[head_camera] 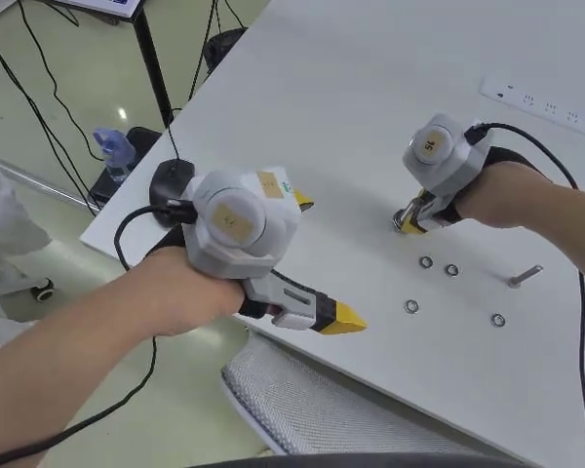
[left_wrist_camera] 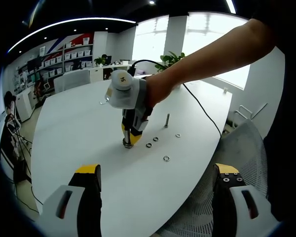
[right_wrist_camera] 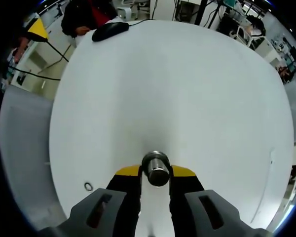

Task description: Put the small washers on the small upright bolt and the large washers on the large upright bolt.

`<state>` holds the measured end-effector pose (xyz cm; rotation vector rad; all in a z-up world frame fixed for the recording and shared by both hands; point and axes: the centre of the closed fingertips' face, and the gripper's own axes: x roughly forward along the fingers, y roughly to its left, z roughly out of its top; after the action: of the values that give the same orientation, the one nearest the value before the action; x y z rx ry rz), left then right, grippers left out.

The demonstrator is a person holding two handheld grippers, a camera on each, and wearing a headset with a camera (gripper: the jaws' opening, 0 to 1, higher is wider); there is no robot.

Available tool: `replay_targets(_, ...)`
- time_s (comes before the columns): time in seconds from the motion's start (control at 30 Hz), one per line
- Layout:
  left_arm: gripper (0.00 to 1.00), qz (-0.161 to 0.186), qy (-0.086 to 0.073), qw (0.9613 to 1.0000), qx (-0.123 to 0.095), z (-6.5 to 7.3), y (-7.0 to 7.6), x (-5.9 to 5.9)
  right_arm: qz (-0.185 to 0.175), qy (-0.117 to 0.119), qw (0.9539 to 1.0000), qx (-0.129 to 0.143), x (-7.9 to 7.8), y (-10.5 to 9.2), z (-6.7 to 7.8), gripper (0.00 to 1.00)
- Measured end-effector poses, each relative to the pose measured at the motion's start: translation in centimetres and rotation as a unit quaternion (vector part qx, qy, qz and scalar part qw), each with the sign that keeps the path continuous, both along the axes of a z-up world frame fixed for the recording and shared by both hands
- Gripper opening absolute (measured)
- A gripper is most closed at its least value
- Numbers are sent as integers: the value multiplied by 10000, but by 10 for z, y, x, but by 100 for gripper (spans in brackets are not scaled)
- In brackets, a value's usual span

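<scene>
While in right gripper, bolt upright.

The tabletop looks smooth, matt white; the large bolt and washers are shiny metal; the chair is grey mesh

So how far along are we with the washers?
Nothing looks done: four washers lie loose on the table. In hand: the right gripper is shut on the large bolt. To do: threading every washer; the left gripper is open, the small bolt bare.
</scene>
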<state>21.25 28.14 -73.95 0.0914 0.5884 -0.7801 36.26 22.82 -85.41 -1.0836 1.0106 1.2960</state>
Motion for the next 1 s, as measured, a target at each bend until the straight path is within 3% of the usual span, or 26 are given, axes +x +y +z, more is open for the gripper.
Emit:
replay_targets(0.57, 92, -19, 11, 10000, 18, 0, 1, -1, -51, -3, 10000, -1, -3, 0, 1, 21)
replay_targets(1.0, 91, -73, 28, 10000, 40, 0, 1, -2, -73, 30, 10000, -21, 6, 1, -8, 22)
